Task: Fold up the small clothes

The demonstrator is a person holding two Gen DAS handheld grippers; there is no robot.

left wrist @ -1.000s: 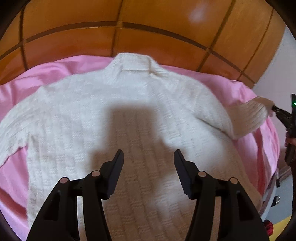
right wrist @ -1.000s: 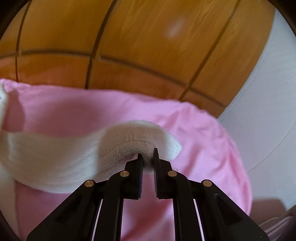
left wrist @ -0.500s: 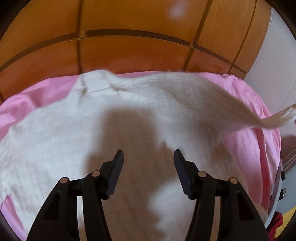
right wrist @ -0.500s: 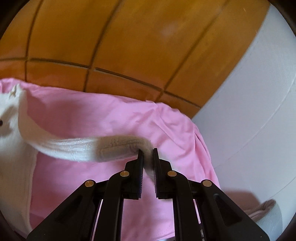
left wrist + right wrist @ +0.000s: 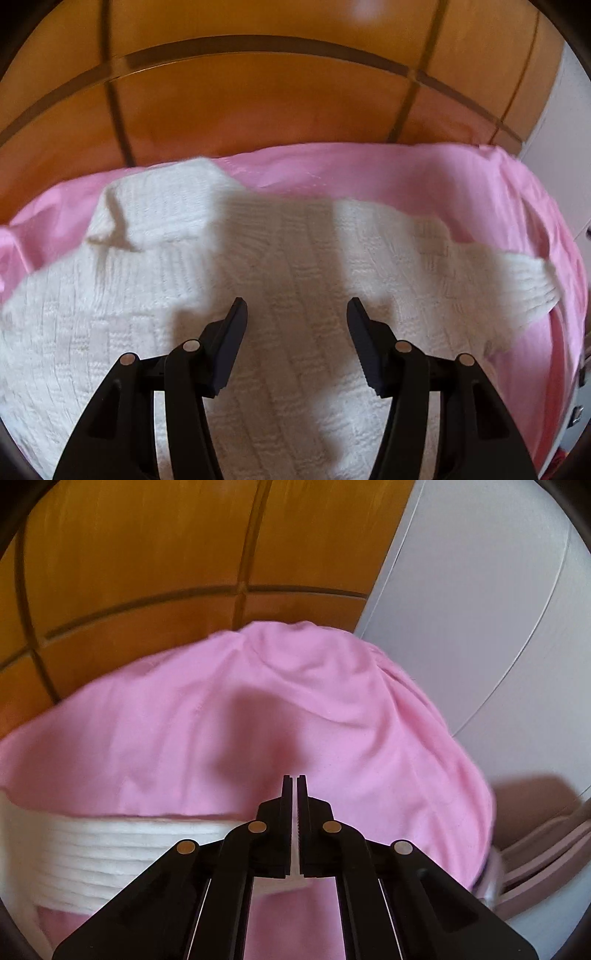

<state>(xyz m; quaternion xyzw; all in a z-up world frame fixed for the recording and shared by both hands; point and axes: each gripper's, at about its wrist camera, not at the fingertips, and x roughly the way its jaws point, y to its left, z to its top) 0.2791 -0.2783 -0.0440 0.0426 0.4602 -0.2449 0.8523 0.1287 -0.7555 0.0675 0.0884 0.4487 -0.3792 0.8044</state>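
1. Left wrist view: the white knitted sweater (image 5: 295, 295) lies spread flat on the pink sheet (image 5: 424, 177), its collar at the far left against the sheet's far edge, with the wooden panelling (image 5: 258, 103) beyond. One sleeve (image 5: 524, 284) trails off the sweater's right side onto bare sheet. The left tongs (image 5: 294, 308) hang over the middle of the sweater, jaws apart, nothing between them.

2. Right wrist view: only a ribbed white strip of the sweater shows, the sleeve (image 5: 110, 856), lying across the sheet (image 5: 295, 701) from the left edge to beneath the right tongs (image 5: 294, 786). Their jaws have just been closing and now stand together; a sliver of white knit shows in the slit lower down, but whether it is pinched I cannot tell. A white wall (image 5: 480, 609) stands right of the sheet.
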